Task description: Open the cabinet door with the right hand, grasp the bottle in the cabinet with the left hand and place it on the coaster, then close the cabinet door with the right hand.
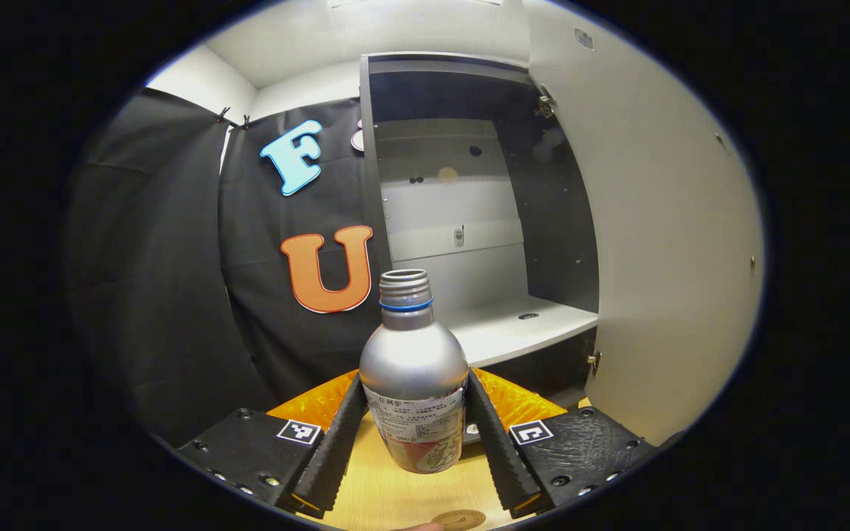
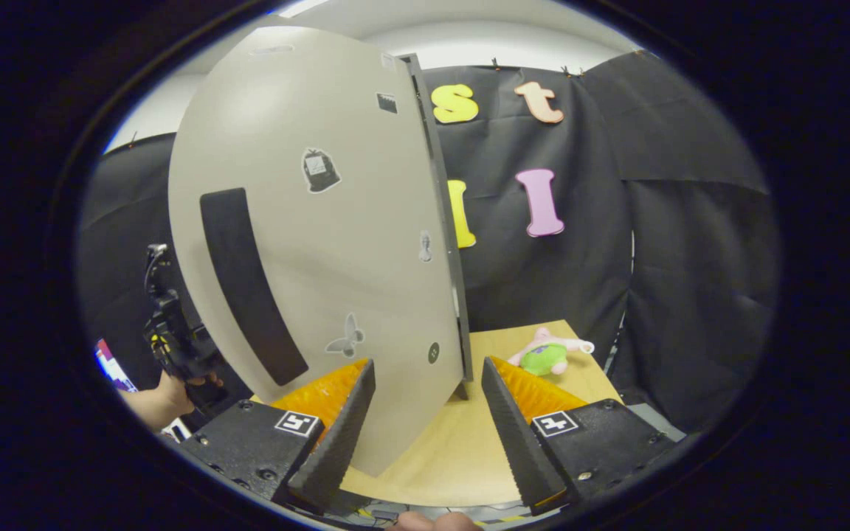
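L gripper view: I have the left gripper (image 1: 414, 435) pinching the bottle (image 1: 414, 383), both fingers (image 1: 333, 442) pressed flat against its lower body, one each side. Bottle is upright, silver metal, no cap on, blue ring under the threaded neck, printed label on the lower half. Its base sits above the light wood table (image 1: 388, 498); I can't tell whether it touches the top or hangs just clear. A round coaster (image 1: 458, 520) lies on the table at the very bottom of this view, nearer to me than the bottle and slightly to the R of it.

Behind the bottle: the cabinet (image 1: 462, 221) stands open, pale back panels, dark side walls, white floor shelf with a small round hole. The cabinet door (image 1: 654, 243) is swung out wide on the R side of this view, inner face toward me, hinges visible at its top and bottom edge.

R gripper view: right gripper (image 2: 421, 420) is spread apart, fingers straddling the door's free edge w/o pressing on it; door's outer face (image 2: 322, 243) carries a long dark handle strip (image 2: 251, 284) and a few small stickers. At far L, a hand (image 2: 167, 398) holds the other gripper, partly hidden behind the door. A small pink and green plush toy (image 2: 547, 354) lies on the table near the far R corner.
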A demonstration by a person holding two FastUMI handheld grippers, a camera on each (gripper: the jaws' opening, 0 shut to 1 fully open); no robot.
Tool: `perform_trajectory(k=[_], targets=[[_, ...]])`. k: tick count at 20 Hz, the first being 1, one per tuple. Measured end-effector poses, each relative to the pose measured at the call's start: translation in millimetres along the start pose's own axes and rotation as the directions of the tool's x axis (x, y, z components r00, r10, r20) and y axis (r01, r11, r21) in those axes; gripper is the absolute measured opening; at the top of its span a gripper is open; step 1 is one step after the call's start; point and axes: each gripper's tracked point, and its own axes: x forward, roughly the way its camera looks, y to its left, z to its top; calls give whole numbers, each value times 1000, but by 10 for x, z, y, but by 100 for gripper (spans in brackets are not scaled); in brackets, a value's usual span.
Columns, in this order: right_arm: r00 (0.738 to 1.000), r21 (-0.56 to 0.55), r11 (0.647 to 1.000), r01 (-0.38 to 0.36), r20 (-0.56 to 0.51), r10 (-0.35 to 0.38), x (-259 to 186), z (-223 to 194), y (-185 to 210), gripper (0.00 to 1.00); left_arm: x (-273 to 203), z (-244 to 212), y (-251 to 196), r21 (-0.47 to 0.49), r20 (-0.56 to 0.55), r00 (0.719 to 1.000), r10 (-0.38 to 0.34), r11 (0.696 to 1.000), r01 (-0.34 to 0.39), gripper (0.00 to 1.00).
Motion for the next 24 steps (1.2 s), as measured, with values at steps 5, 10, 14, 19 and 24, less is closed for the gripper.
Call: perform_trajectory(k=[5, 10, 14, 19, 24], targets=[[997, -19, 998, 64, -30, -65, 144, 53, -138, 90, -206, -788, -110, -43, -63, 998, 23, 999, -26, 78], [994, -88, 992, 92, -59, -97, 307, 52, -155, 90, -295, -1374, -191, -120, -78, 997, 24, 992, -34, 78], [986, -128, 984, 127, -88, -139, 418, -58, -246, 90, -293, -1913, -106, -145, -113, 992, 61, 986, -77, 78], [975, -145, 976, 161, -127, -180, 531, -200, -397, 90, -378, -2352, -248, -205, -119, 992, 48, 976, -72, 78], [969, -184, 972, 143, -175, -176, 567, -382, -386, 90, -477, -2663, -391, -203, -121, 992, 41, 977, -65, 78]])
